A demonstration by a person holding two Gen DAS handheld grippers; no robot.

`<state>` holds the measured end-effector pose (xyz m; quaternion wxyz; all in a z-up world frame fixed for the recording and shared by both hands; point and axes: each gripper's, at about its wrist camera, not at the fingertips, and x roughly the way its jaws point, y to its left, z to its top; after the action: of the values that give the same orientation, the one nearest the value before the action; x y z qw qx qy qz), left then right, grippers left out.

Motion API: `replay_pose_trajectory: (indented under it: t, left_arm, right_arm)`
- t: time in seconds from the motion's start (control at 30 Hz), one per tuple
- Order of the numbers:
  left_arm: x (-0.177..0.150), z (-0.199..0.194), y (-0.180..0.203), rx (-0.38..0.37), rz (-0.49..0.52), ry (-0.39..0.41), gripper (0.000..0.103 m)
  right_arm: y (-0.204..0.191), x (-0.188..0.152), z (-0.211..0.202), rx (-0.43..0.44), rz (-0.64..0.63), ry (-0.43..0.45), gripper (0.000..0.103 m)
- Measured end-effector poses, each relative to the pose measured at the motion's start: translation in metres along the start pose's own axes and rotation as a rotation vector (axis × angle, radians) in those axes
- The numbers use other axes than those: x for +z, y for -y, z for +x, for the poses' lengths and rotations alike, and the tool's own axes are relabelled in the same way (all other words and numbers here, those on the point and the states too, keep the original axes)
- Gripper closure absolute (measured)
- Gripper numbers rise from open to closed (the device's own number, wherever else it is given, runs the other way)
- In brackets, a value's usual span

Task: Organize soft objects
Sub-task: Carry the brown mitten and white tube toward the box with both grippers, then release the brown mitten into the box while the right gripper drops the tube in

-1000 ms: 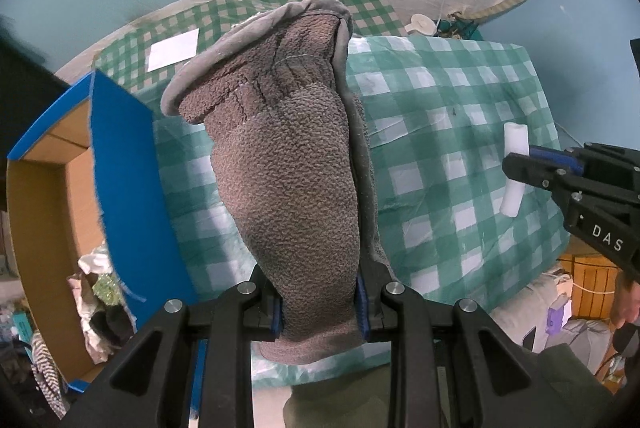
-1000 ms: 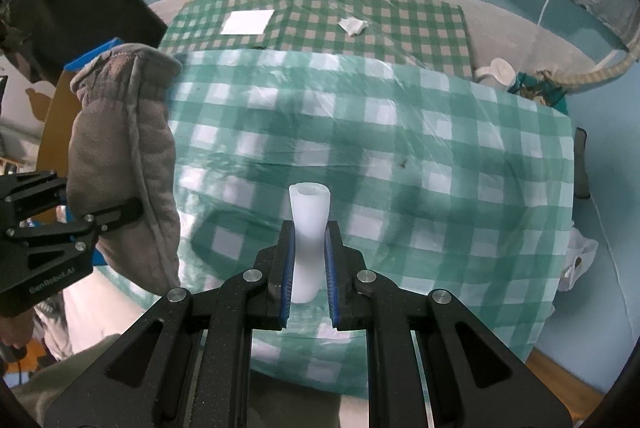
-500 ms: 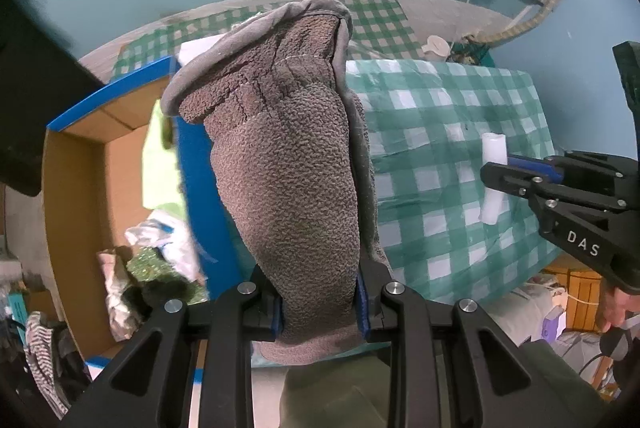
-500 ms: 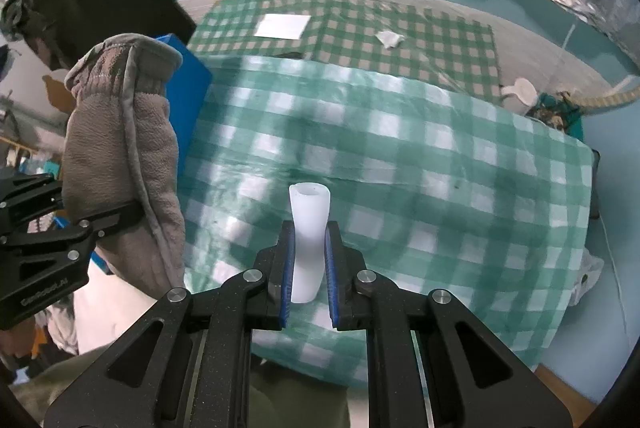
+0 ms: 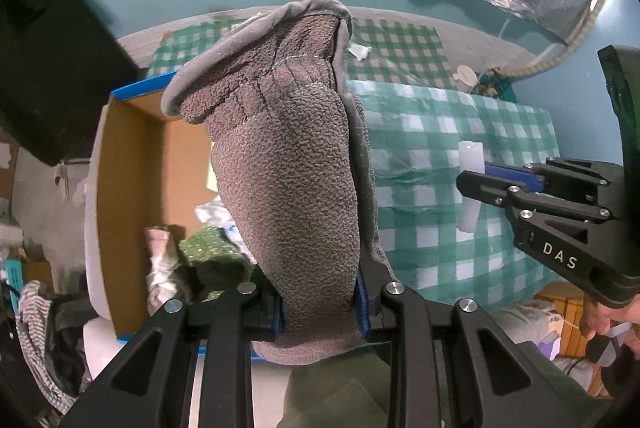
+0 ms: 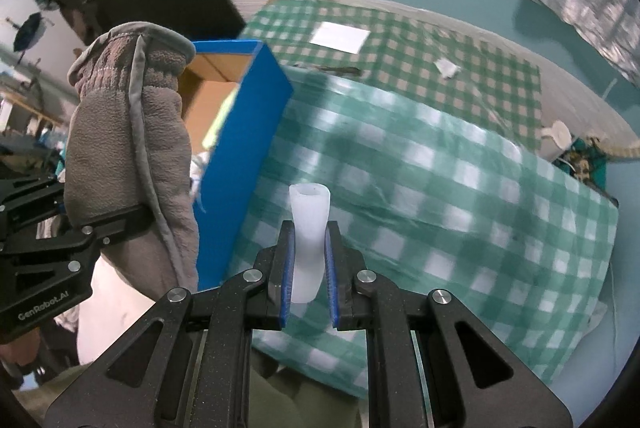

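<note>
Over the open cardboard box [image 5: 132, 188], in the left wrist view, the left tool [image 5: 320, 302] is clamped on the lower end of a grey fleece mitten [image 5: 288, 164], so the mitten stands up along the fingers with its cuff at the far end. Holding it by one end keeps the bulk clear of the blue pads and lets it fall free when the grip opens. The box, blue on the outside, lies beside the green checked tabletop [image 5: 440, 132], to the left of it, and already holds crumpled soft things, among them a green patterned cloth [image 5: 212, 248]. That suggests the box is the collecting place, and the mitten is being carried there. On the far side of the tabletop from the box, the right tool [image 5: 476, 176] holds a white tube [image 5: 470, 188] above the cloth.

In the right wrist view, the right tool [image 6: 308, 260] is closed on the white tube [image 6: 308, 224], which pinches in slightly where the pads squeeze it, so it seems a soft piece. It is held upright over the near part of the tabletop [image 6: 460, 180], well short of the box [image 6: 248, 132]; probably it waits its turn while the mitten [image 6: 128, 132] goes first. The left tool [image 6: 86, 224] shows at the box's near side, gripping the mitten about its lower part.
</note>
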<state>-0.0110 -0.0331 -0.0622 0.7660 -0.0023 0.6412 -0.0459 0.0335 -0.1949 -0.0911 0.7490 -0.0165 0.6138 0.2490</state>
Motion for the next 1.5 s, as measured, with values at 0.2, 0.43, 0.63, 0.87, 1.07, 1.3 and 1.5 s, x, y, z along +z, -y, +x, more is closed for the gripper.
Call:
replay_pose_trajectory:
  t: [0.2,0.43,0.63,0.87,1.07,1.3,1.5]
  left_arm:
    - [-0.006,-0.009,-0.032,0.017,-0.077,0.016,0.076]
    - [-0.015,-0.009,-0.069,0.049,-0.17,0.016,0.076]
    - [-0.023,-0.005,-0.098,0.082,-0.215,0.003,0.076]
    - [-0.029,0.005,-0.12,0.113,-0.238,-0.014,0.076]
    - [-0.027,0.017,-0.132,0.131,-0.245,-0.03,0.071]
    - [-0.026,0.021,-0.142,0.16,-0.233,-0.035,0.049]
    - [-0.026,0.012,-0.151,0.16,-0.259,-0.015,0.044]
  right_arm:
    - [-0.028,0.016,0.007,0.02,-0.056,-0.004,0.091]
    - [-0.064,0.033,0.02,0.043,-0.126,-0.014,0.091]
    - [-0.093,0.042,0.031,0.056,-0.174,-0.024,0.091]
    - [-0.12,0.053,0.048,0.068,-0.203,-0.045,0.091]
    - [-0.136,0.06,0.059,0.07,-0.21,-0.064,0.091]
    - [-0.145,0.066,0.065,0.065,-0.197,-0.071,0.085]
    - [-0.149,0.066,0.063,0.055,-0.2,-0.068,0.073]
